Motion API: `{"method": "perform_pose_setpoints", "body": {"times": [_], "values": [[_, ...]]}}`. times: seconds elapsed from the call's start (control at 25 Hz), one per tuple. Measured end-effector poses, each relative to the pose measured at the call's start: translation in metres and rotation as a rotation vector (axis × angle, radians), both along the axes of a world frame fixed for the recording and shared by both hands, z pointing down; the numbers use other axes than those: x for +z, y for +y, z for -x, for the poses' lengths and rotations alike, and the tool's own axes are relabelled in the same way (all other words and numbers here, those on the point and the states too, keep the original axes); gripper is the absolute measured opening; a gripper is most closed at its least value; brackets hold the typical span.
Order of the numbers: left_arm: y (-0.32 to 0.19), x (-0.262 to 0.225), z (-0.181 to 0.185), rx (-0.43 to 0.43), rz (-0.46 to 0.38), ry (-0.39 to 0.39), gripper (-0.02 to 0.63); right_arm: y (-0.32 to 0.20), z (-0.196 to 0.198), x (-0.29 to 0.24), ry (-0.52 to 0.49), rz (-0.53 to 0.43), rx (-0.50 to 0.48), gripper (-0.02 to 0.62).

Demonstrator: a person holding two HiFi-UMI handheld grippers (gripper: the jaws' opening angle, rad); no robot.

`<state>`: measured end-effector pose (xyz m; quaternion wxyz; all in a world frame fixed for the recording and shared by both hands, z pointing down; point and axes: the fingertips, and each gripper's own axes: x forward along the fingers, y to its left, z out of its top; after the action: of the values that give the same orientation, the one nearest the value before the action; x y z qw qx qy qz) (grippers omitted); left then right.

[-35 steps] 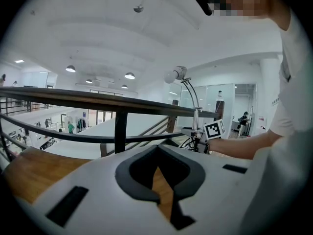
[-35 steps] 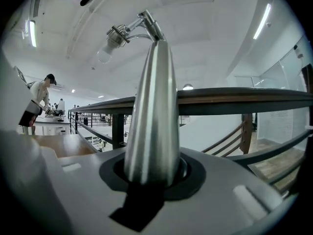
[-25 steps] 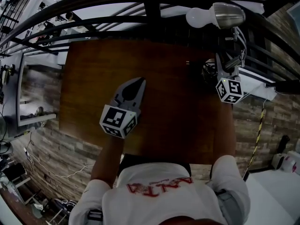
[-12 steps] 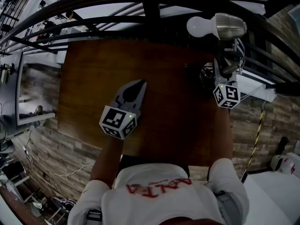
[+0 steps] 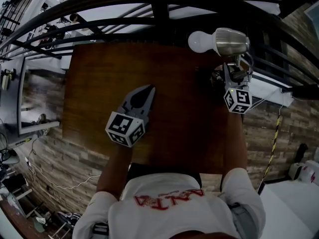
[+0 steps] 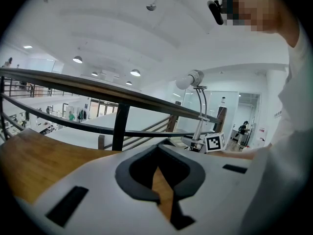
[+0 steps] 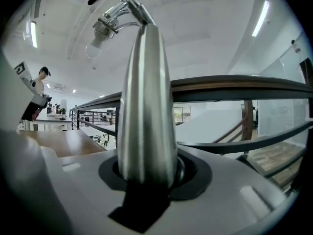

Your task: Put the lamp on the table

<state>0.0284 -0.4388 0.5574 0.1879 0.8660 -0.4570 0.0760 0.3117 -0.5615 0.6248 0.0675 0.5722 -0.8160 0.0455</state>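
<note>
The lamp (image 5: 230, 40) has a brushed-metal shade and a bare white bulb (image 5: 198, 41). It hangs above the far right corner of the brown wooden table (image 5: 99, 78). My right gripper (image 5: 232, 76) is shut on the lamp's tapered metal stem (image 7: 146, 106), which fills the right gripper view, with the bulb (image 7: 93, 49) up at the left. My left gripper (image 5: 149, 88) hovers over the middle of the table, jaws shut with nothing between them. In the left gripper view the lamp (image 6: 189, 79) stands tall beyond the gripper's tips (image 6: 159, 149).
A black metal railing (image 5: 164, 9) runs along the table's far edge. Dark cables (image 5: 215, 76) lie at the table's right edge beside the lamp's stem. A white ledge (image 5: 273, 86) sits to the right, with a drop to a lower floor on the left.
The right gripper has carried the lamp leftward, so the bulb and shade now sit over the table's far right corner. The left gripper has stayed put.
</note>
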Motion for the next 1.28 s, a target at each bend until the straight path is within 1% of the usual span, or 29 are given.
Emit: {"method": "perform_pose_setpoints", "body": {"times": [0.12, 0.24, 0.4, 0.52, 0.68, 0.84, 0.88, 0.96, 1.0, 1.04, 1.12, 1.2, 1.28], "values": [[0.009, -0.004, 0.007, 0.003, -0.004, 0.000, 0.009, 0.008, 0.002, 0.001, -0.021, 0.030, 0.026, 0.169], [0.018, -0.012, 0.018, 0.014, -0.012, 0.014, 0.009, 0.019, 0.004, -0.003, -0.011, 0.069, 0.059, 0.240], [0.030, -0.021, 0.029, 0.017, -0.009, 0.020, 0.009, 0.039, 0.000, -0.010, -0.028, 0.091, 0.087, 0.290], [0.040, -0.033, 0.031, 0.032, -0.016, 0.022, 0.009, 0.064, -0.001, -0.016, -0.024, 0.111, 0.092, 0.308], [0.052, -0.055, 0.035, 0.056, -0.043, 0.027, 0.009, 0.101, 0.000, -0.031, -0.058, 0.122, 0.127, 0.310], [0.065, -0.078, 0.040, 0.081, -0.077, 0.033, 0.009, 0.136, 0.020, -0.051, -0.079, 0.133, 0.133, 0.307], [0.069, -0.083, 0.042, 0.085, -0.085, 0.034, 0.009, 0.144, 0.027, -0.057, -0.090, 0.136, 0.130, 0.303], [0.077, -0.092, 0.046, 0.092, -0.099, 0.032, 0.009, 0.160, 0.041, -0.070, -0.110, 0.145, 0.122, 0.245], [0.082, -0.096, 0.049, 0.096, -0.105, 0.028, 0.009, 0.167, 0.047, -0.076, -0.114, 0.146, 0.119, 0.240], [0.087, -0.100, 0.052, 0.100, -0.110, 0.023, 0.009, 0.175, 0.055, -0.084, -0.116, 0.143, 0.115, 0.207], [0.097, -0.109, 0.060, 0.104, -0.119, 0.018, 0.009, 0.190, 0.070, -0.102, -0.129, 0.128, 0.109, 0.174], [0.106, -0.121, 0.069, 0.103, -0.132, 0.030, 0.009, 0.205, 0.082, -0.119, -0.144, 0.113, 0.119, 0.133], [0.114, -0.133, 0.075, 0.107, -0.152, 0.042, 0.009, 0.220, 0.092, -0.133, -0.151, 0.108, 0.151, 0.071]]}}
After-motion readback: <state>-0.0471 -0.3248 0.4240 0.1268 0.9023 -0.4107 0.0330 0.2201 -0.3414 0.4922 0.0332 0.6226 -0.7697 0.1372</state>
